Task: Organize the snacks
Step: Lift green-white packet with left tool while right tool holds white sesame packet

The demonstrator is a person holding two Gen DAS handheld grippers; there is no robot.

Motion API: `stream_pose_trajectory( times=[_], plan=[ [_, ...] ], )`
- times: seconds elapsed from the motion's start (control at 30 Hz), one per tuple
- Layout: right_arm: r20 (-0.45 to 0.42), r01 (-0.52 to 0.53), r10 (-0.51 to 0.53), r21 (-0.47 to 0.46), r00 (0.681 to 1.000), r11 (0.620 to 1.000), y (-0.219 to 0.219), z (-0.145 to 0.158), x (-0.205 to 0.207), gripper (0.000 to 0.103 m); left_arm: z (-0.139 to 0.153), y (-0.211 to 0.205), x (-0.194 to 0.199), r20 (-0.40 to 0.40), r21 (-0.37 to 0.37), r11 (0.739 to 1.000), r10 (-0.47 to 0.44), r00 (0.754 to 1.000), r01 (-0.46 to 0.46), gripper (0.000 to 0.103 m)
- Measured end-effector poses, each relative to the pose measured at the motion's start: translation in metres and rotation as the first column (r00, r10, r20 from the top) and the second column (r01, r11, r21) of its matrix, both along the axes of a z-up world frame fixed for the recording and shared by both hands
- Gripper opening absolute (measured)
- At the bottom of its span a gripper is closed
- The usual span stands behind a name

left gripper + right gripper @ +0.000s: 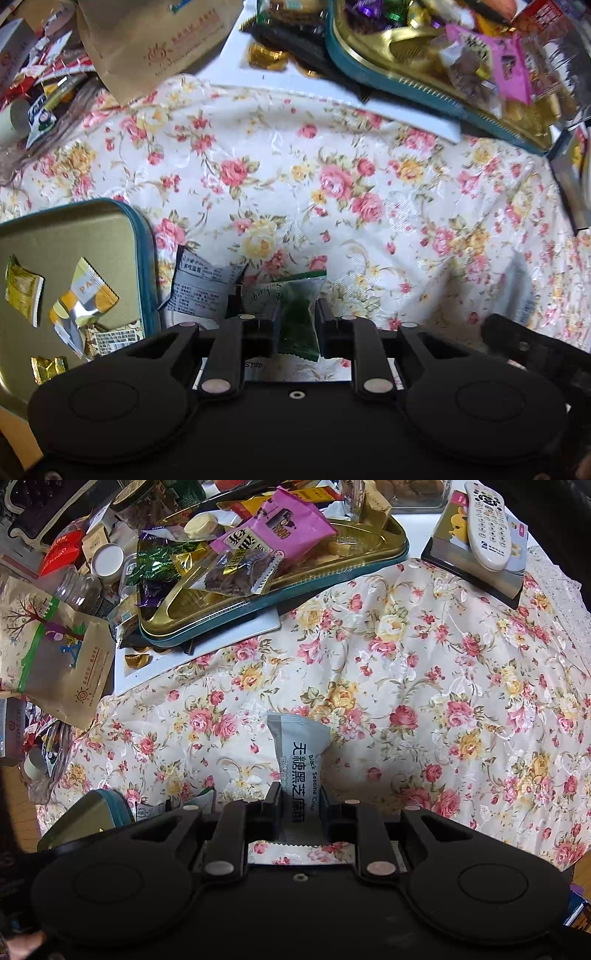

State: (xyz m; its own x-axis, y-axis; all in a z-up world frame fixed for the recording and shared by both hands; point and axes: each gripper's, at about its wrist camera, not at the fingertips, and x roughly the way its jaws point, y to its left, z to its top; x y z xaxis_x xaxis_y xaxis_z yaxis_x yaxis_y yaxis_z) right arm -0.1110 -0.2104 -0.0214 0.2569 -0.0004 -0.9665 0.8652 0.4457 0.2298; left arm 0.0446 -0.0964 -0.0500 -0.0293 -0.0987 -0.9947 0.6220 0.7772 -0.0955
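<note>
My left gripper is shut on a green snack packet, held upright over the floral cloth. A grey-white printed packet lies on the cloth just left of it. A gold tin lid with a teal rim sits at the lower left and holds a few small yellow and gold wrapped snacks. My right gripper is shut on a grey-blue black sesame crisp packet, lifted above the cloth. A gold tin heaped with mixed snacks stands at the back.
The heaped tin rests on a white board. Brown paper bags, jars and boxes crowd the back left. A remote control lies on a box at the back right. Floral cloth covers the table.
</note>
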Motion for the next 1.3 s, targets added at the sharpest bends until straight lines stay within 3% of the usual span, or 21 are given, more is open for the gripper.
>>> stream_pose_trajectory(
  times=[0.17, 0.47, 0.53, 0.6, 0.7, 0.8, 0.9, 1.0, 1.07, 1.2, 1.23, 1.3],
  plan=[
    [0.016, -0.005, 0.005, 0.001, 1.0, 1.0, -0.001, 0.004, -0.005, 0.022, -0.012, -0.003, -0.004, -0.04, -0.013, 1.0, 0.015, 0.999, -0.015, 0.029],
    [0.023, 0.007, -0.007, 0.004, 1.0, 1.0, -0.006, 0.006, -0.015, 0.022, -0.013, -0.014, -0.022, 0.038, 0.013, 1.0, -0.02, 0.999, 0.019, 0.029],
    [0.025, 0.012, -0.012, 0.003, 1.0, 1.0, -0.008, 0.006, -0.018, 0.022, -0.011, -0.02, -0.027, 0.055, -0.01, 1.0, -0.027, 0.998, 0.028, 0.012],
    [0.027, 0.02, -0.02, 0.001, 0.999, 1.0, -0.009, 0.007, -0.02, 0.022, -0.01, -0.022, -0.03, 0.042, -0.032, 0.999, -0.03, 0.999, 0.031, 0.009],
    [0.032, 0.033, -0.033, -0.003, 0.999, 0.999, -0.014, 0.008, -0.024, 0.022, -0.007, -0.031, -0.039, -0.038, -0.106, 0.994, -0.033, 0.999, 0.029, 0.008],
    [0.036, 0.054, -0.054, -0.001, 0.998, 0.999, -0.019, 0.009, -0.028, 0.022, 0.004, -0.036, -0.041, -0.072, -0.161, 0.986, -0.055, 0.996, 0.043, 0.013],
    [0.043, 0.067, -0.066, 0.001, 0.997, 0.998, -0.022, 0.011, -0.031, 0.022, 0.019, -0.029, -0.028, -0.003, -0.183, 0.983, -0.013, 1.0, 0.012, 0.017],
    [0.046, 0.064, -0.064, 0.001, 0.997, 0.998, -0.022, 0.012, -0.032, 0.022, 0.017, -0.022, -0.013, 0.044, -0.149, 0.989, 0.034, 0.998, -0.027, 0.017],
    [0.047, 0.058, -0.059, 0.006, 0.997, 0.998, -0.021, 0.011, -0.031, 0.022, 0.009, -0.018, -0.007, 0.019, -0.135, 0.99, 0.043, 0.999, -0.04, 0.019],
    [0.048, 0.051, -0.051, 0.006, 0.998, 0.999, -0.02, 0.011, -0.031, 0.022, -0.002, -0.021, -0.016, -0.047, -0.127, 0.992, -0.008, 0.999, 0.002, 0.02],
    [0.048, 0.051, -0.051, 0.006, 0.998, 0.999, -0.02, 0.011, -0.031, 0.022, 0.0, -0.022, -0.021, -0.024, -0.127, 0.992, -0.029, 0.999, 0.026, 0.026],
    [0.05, 0.052, -0.052, 0.007, 0.997, 0.999, -0.021, 0.012, -0.032, 0.022, -0.001, -0.028, -0.03, 0.019, -0.09, 0.993, -0.072, 0.997, 0.074, 0.03]
  ],
)
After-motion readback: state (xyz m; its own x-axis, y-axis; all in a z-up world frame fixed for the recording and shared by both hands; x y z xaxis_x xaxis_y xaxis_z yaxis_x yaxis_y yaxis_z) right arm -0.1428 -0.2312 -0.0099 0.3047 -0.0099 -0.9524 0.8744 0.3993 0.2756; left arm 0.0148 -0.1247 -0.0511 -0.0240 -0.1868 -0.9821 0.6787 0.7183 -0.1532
